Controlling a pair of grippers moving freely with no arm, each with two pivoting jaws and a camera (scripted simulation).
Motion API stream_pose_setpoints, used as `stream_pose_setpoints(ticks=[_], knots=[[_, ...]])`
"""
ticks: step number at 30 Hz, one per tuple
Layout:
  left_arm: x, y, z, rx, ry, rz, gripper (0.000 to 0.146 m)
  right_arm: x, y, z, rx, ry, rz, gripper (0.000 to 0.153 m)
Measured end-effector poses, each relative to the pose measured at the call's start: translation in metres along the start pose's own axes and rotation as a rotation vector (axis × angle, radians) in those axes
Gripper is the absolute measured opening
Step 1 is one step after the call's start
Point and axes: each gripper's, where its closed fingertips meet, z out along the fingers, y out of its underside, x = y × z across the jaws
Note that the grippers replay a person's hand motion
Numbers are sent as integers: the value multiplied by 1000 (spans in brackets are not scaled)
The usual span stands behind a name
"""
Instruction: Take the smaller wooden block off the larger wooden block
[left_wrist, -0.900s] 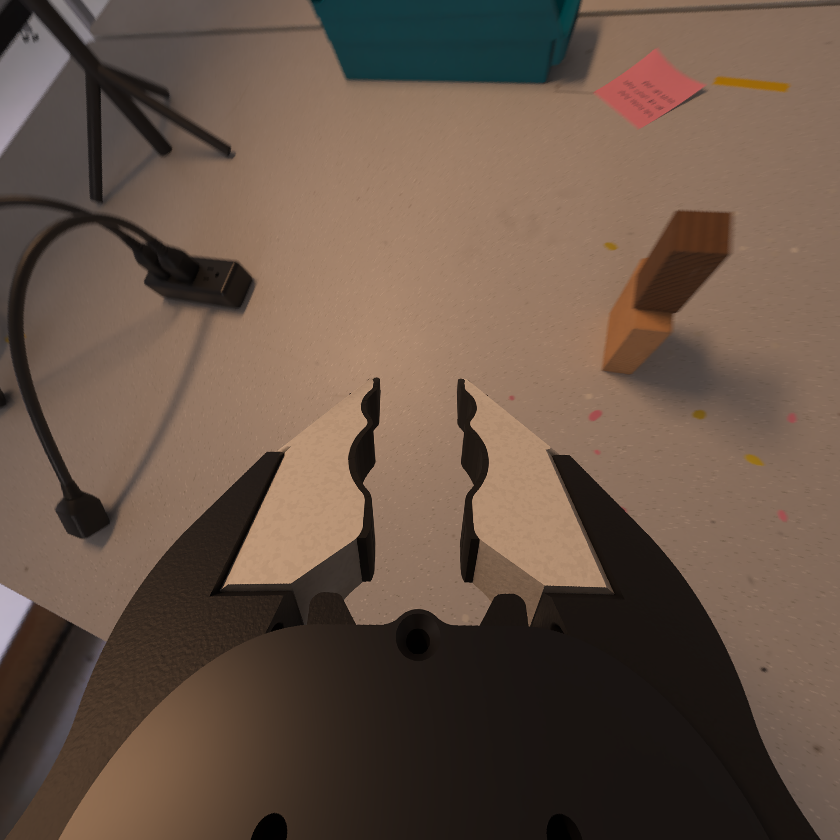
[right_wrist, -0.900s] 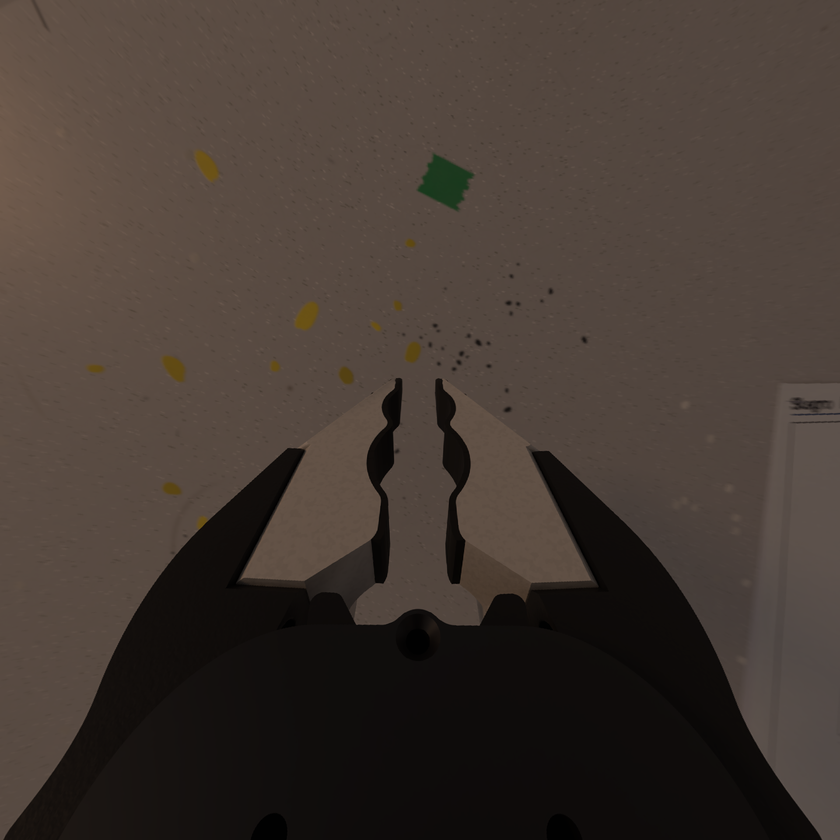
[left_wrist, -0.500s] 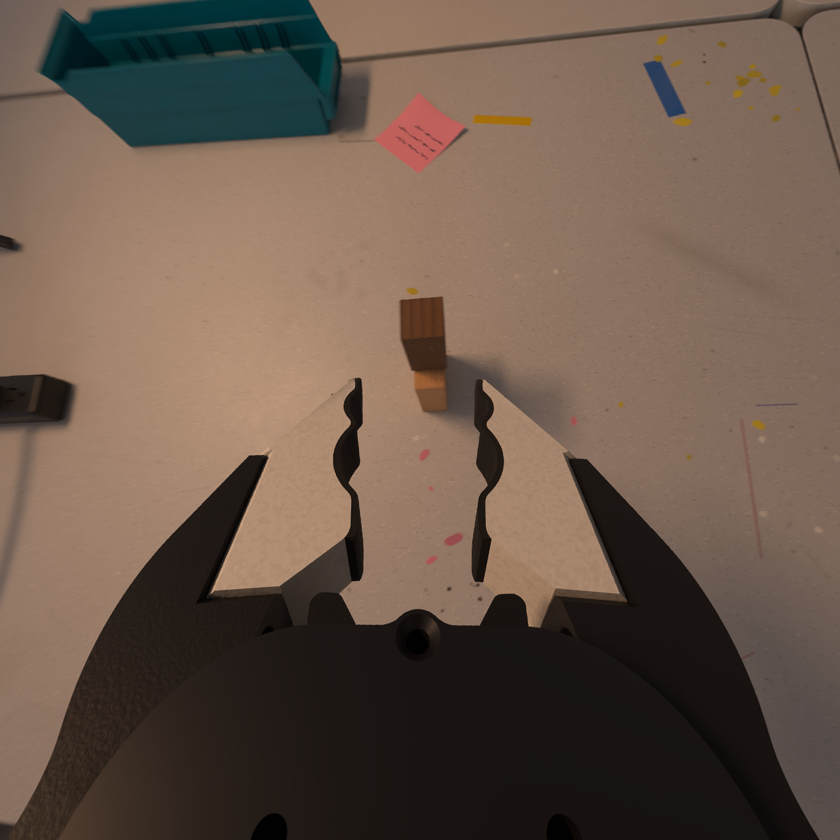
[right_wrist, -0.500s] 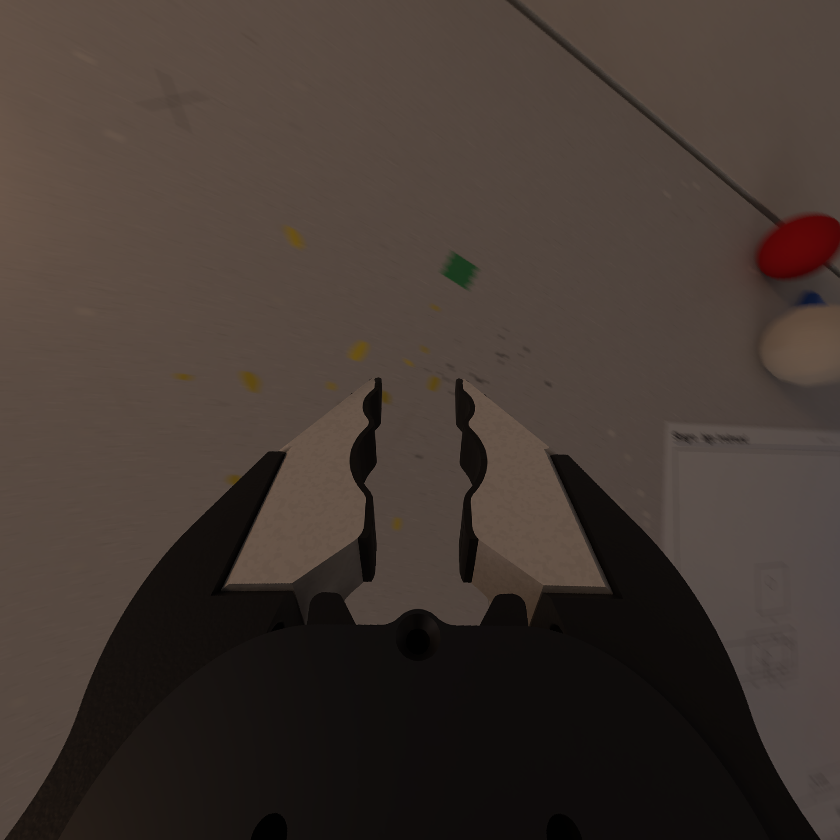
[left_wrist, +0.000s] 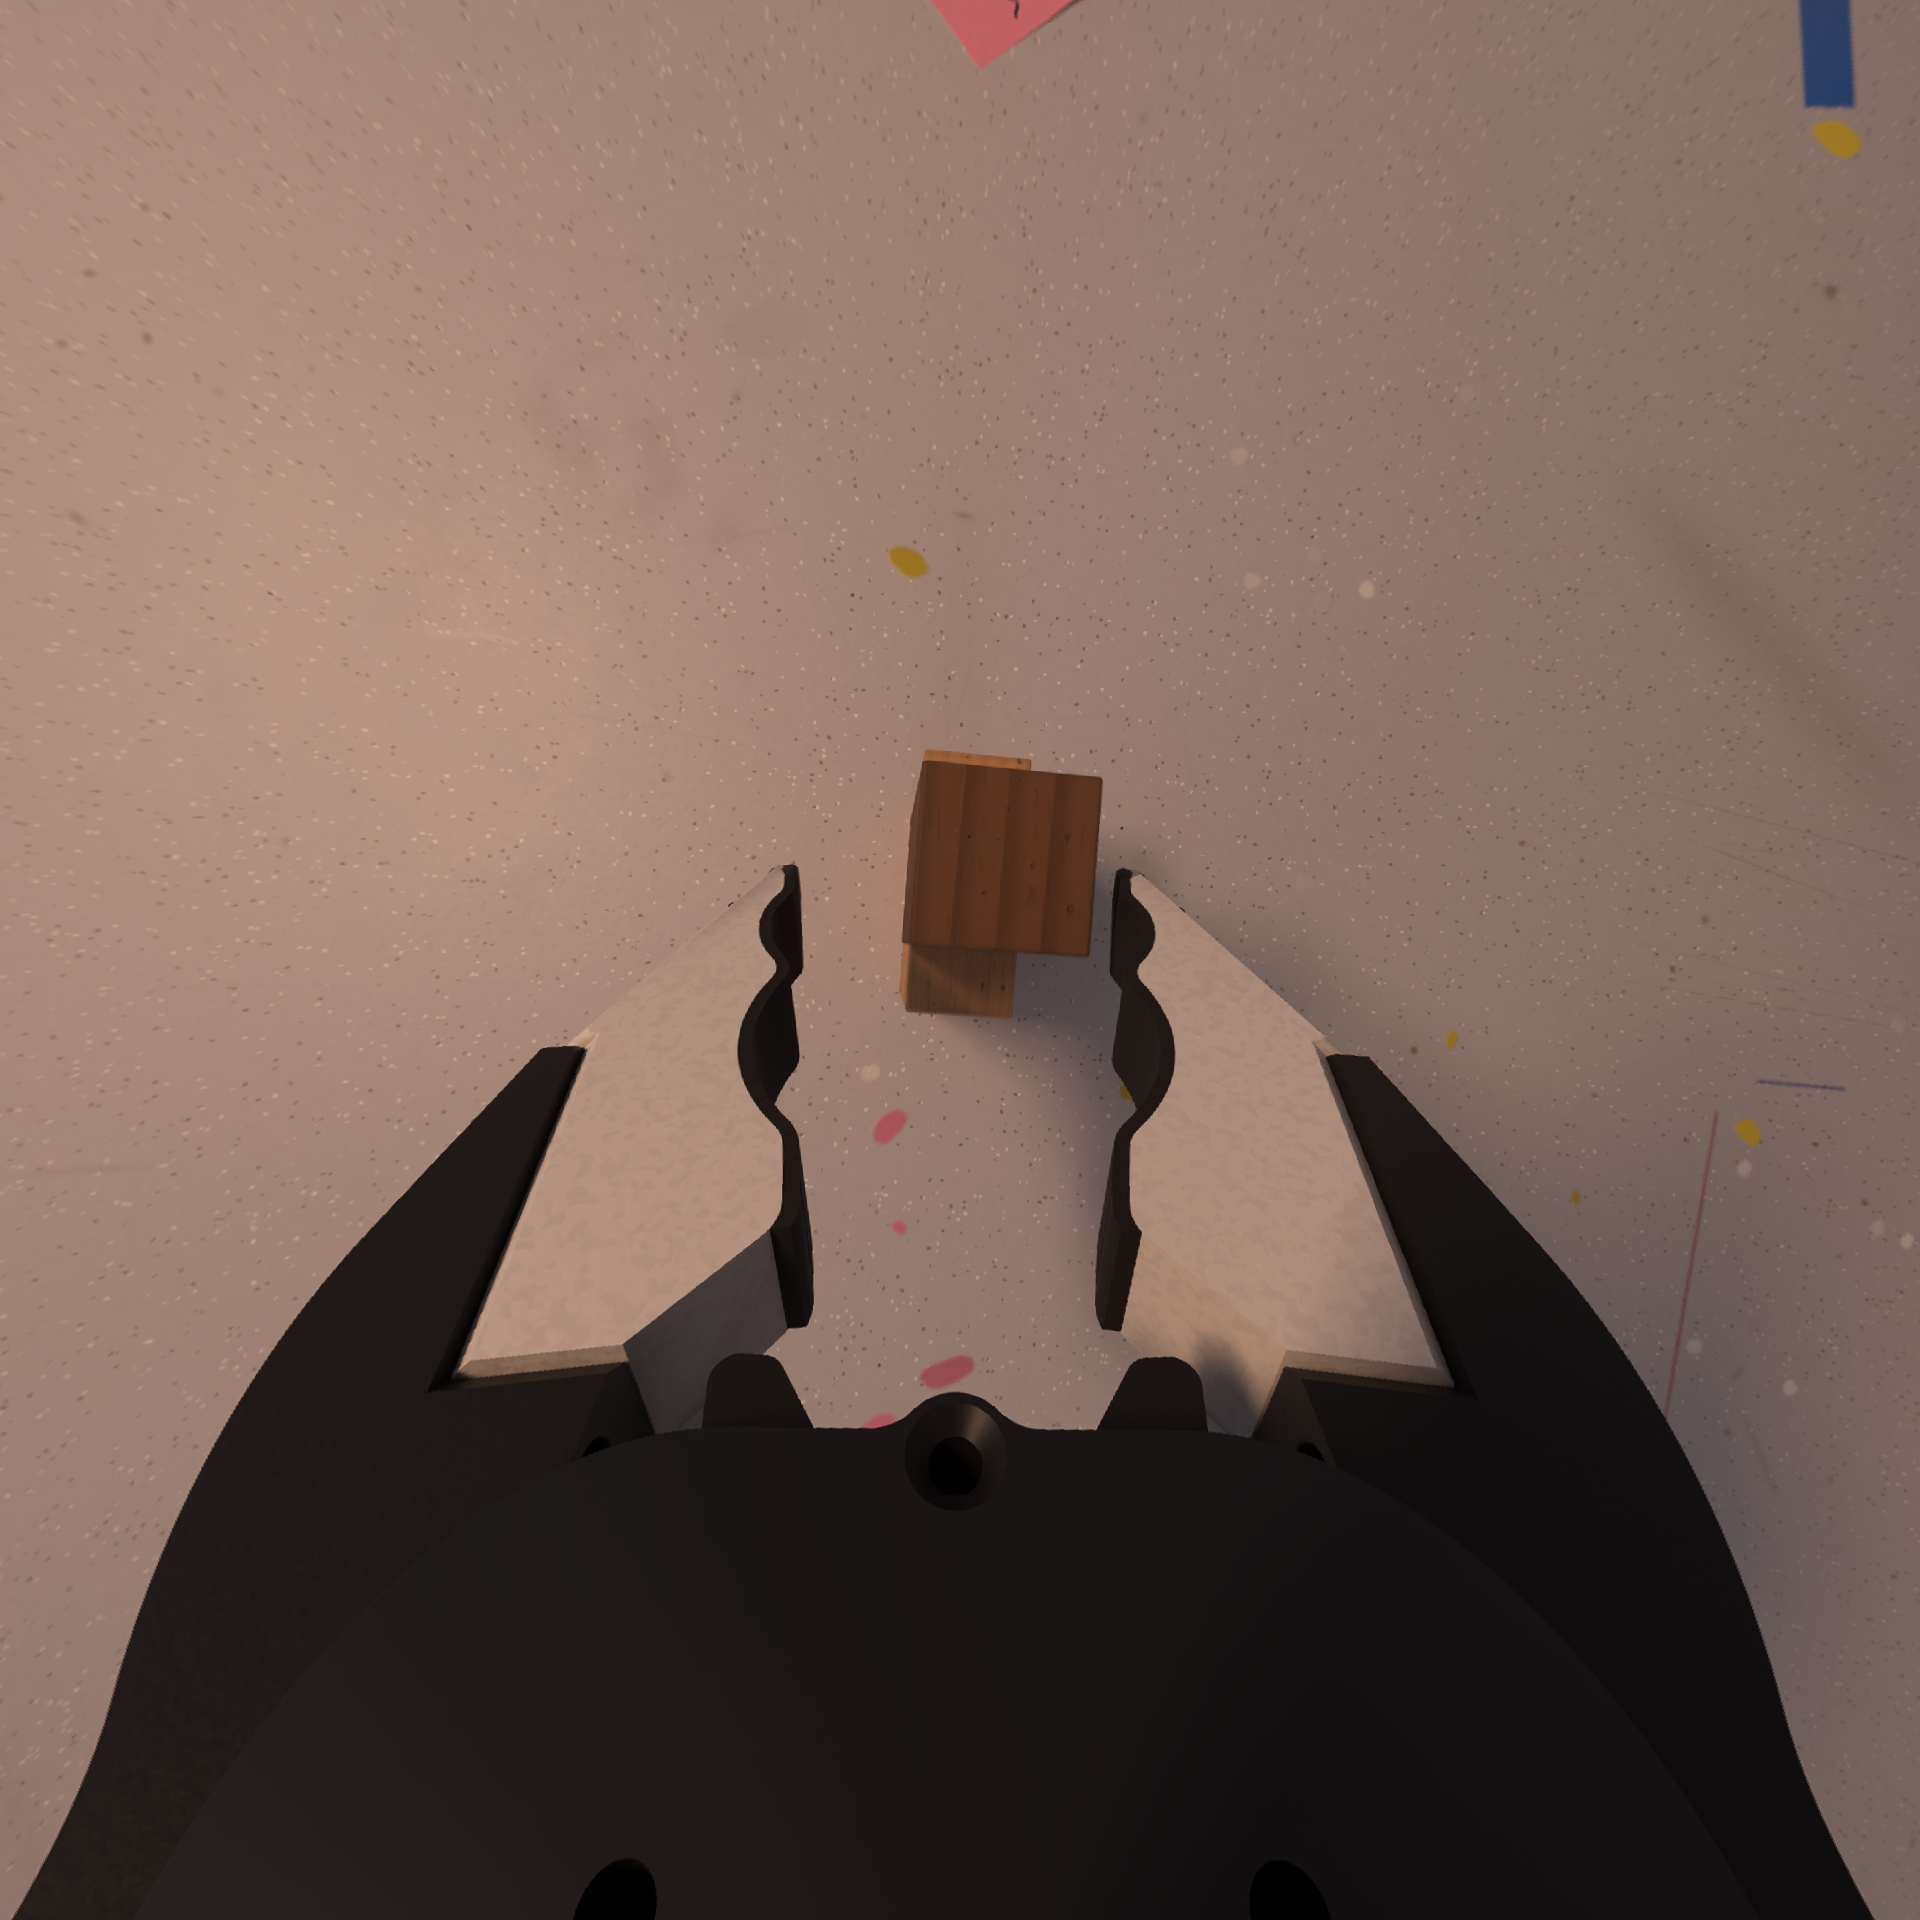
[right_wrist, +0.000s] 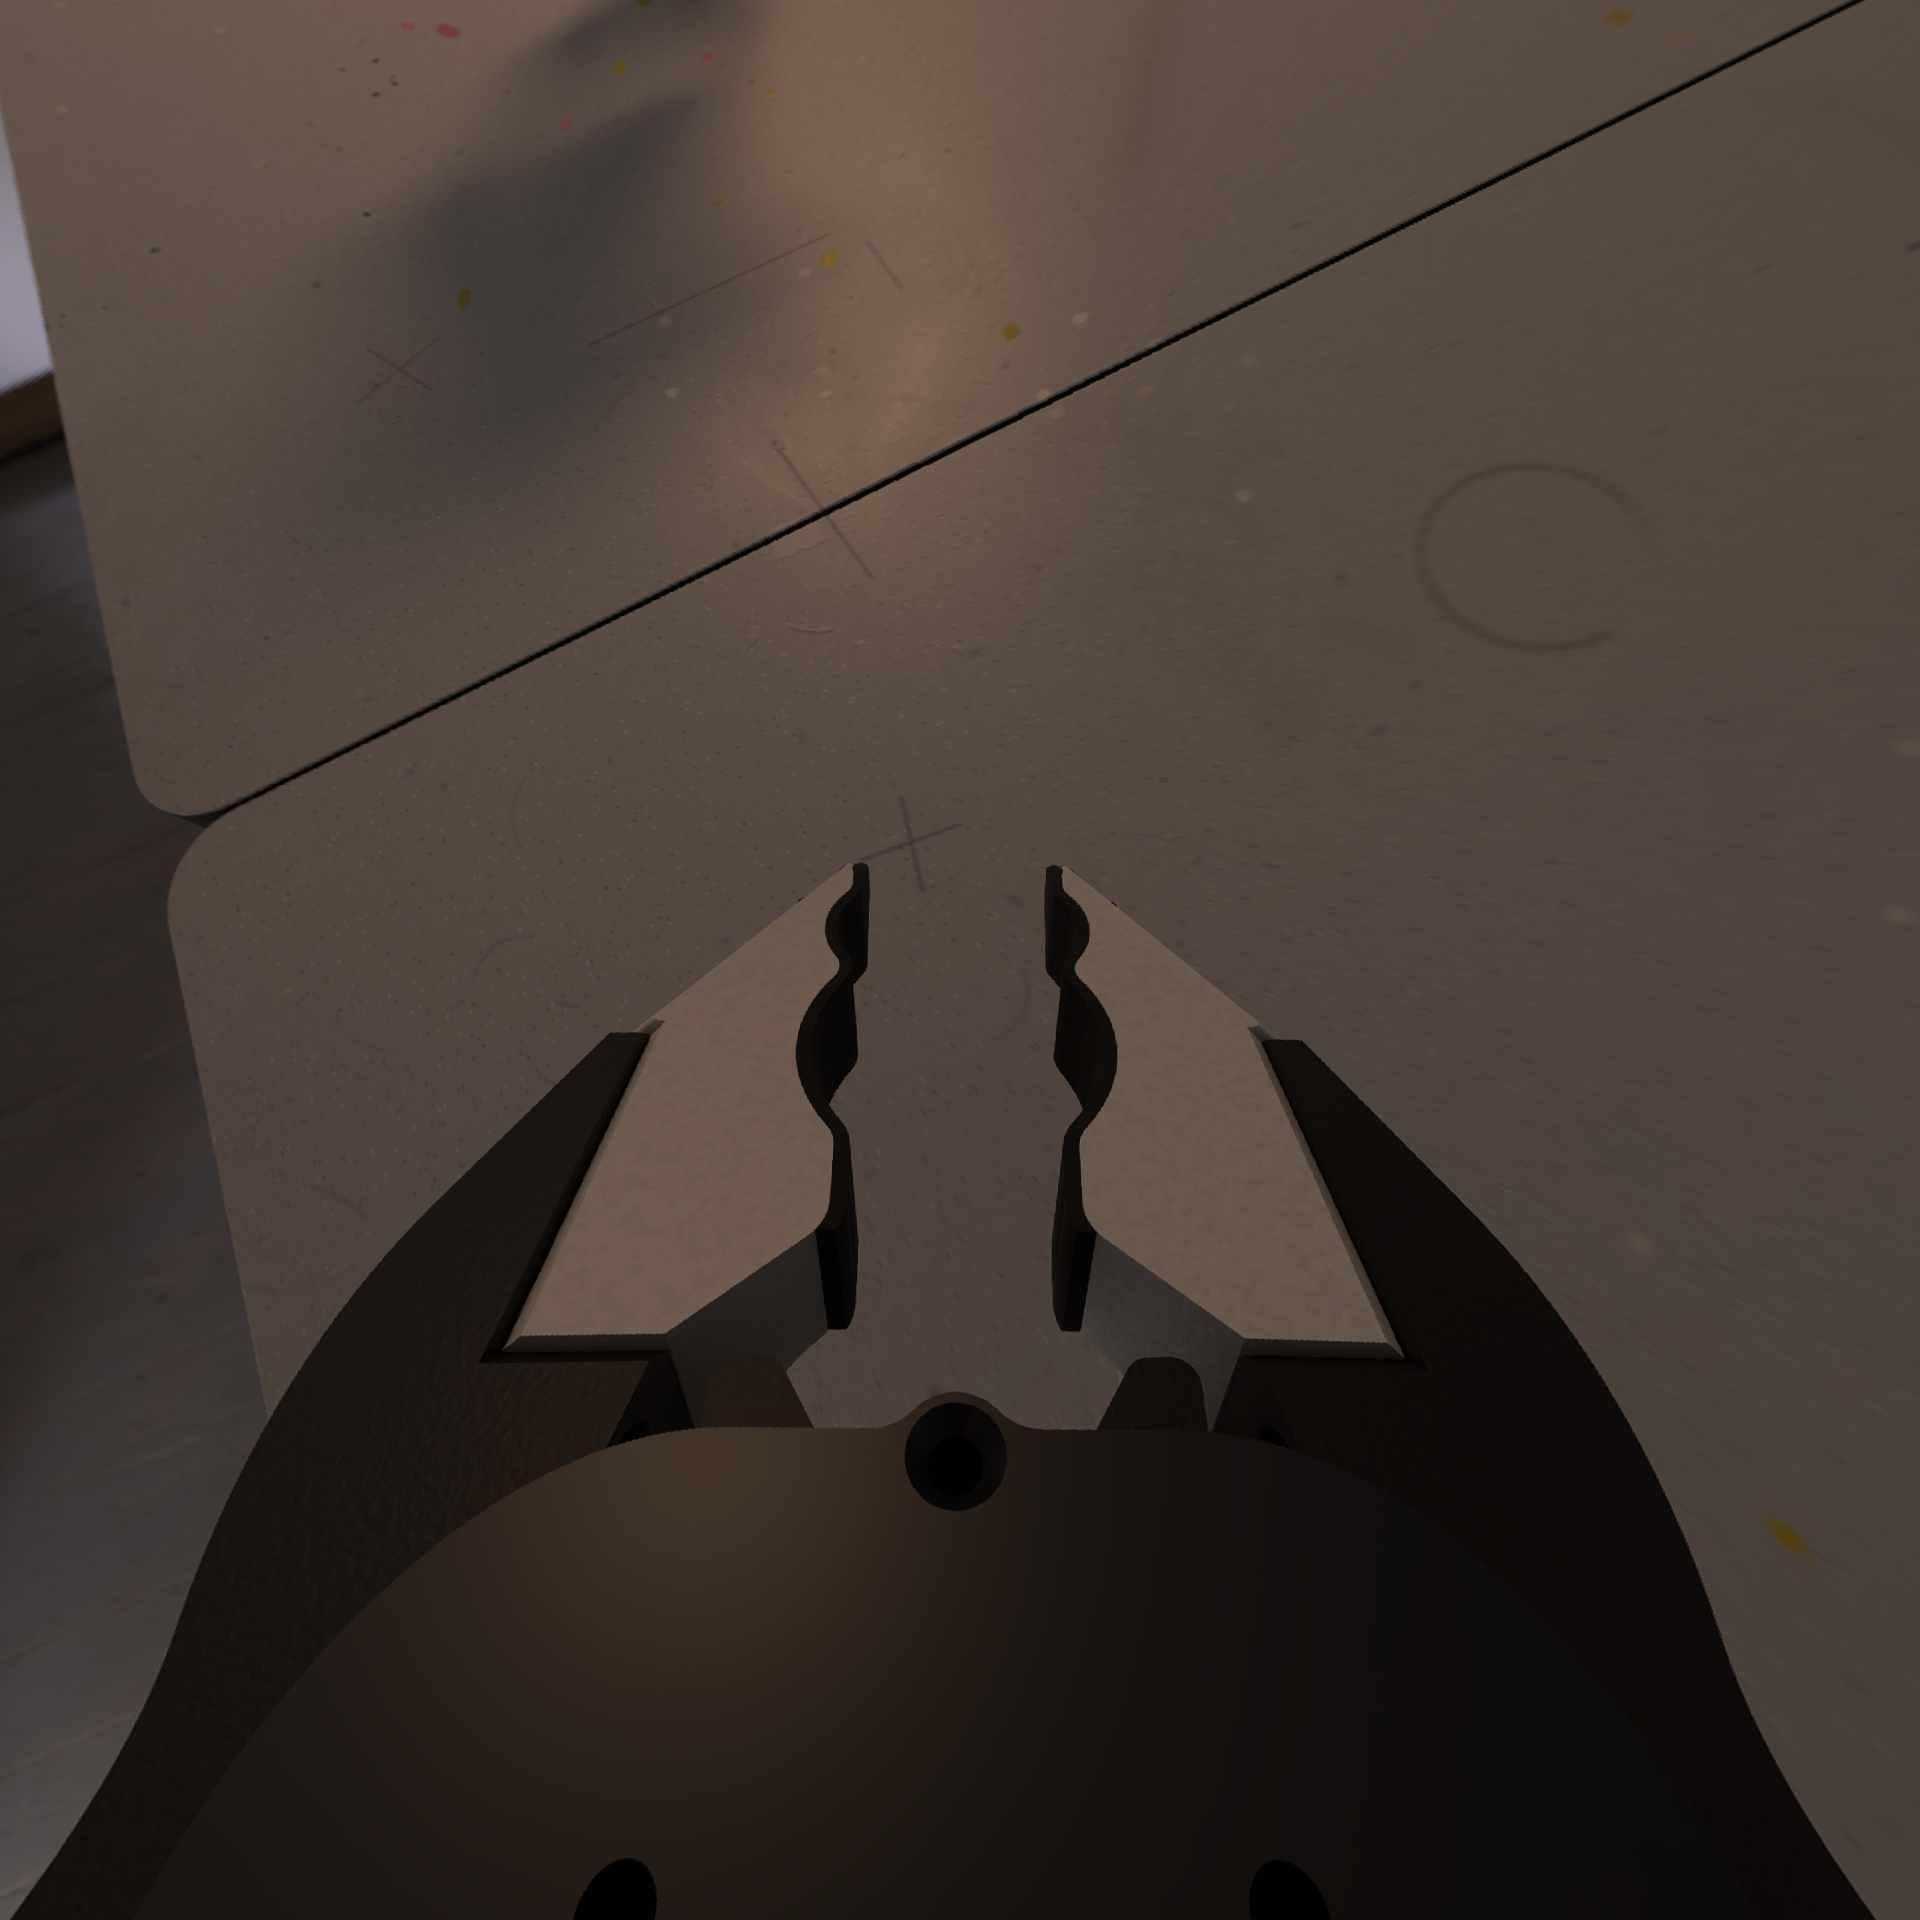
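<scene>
In the left wrist view a darker brown wooden block (left_wrist: 1003, 862) lies on top of a lighter wooden block (left_wrist: 958, 979), which sticks out from under it towards me and a little at the far side. My left gripper (left_wrist: 956, 875) looks down on the stack from above, open wide. Its fingertips stand to either side of the dark block without touching it. My right gripper (right_wrist: 956, 868) is open and empty over bare table. No block shows in the right wrist view.
A pink note (left_wrist: 997, 26) and a blue tape strip (left_wrist: 1829, 52) lie beyond the blocks. In the right wrist view a seam (right_wrist: 1039, 400) runs between two tabletops, and their rounded corners (right_wrist: 177, 810) meet the dark floor at the left.
My left gripper has come in closer above the stack and opened wider, so the blocks now sit between its tips. My right gripper has swung towards the table seam and opened further.
</scene>
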Motion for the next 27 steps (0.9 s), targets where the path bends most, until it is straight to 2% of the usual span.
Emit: stream_pose_setpoints(ticks=[5, 10, 14, 27], knots=[[1, 0, 9, 15, 51, -24, 49, -4, 21, 38, -4, -71, 86, 34], [3, -2, 2, 42, 86, -11, 44, -1, 42, 46, -25, -88, 129, 34], [12, -12, -16, 102, 139, -4, 31, 3, 45, 43, -22, -85, 136, 34], [31, -34, -89, 202, 148, 87, 31, 0, 49, 47, -11, -115, 126, 34]])
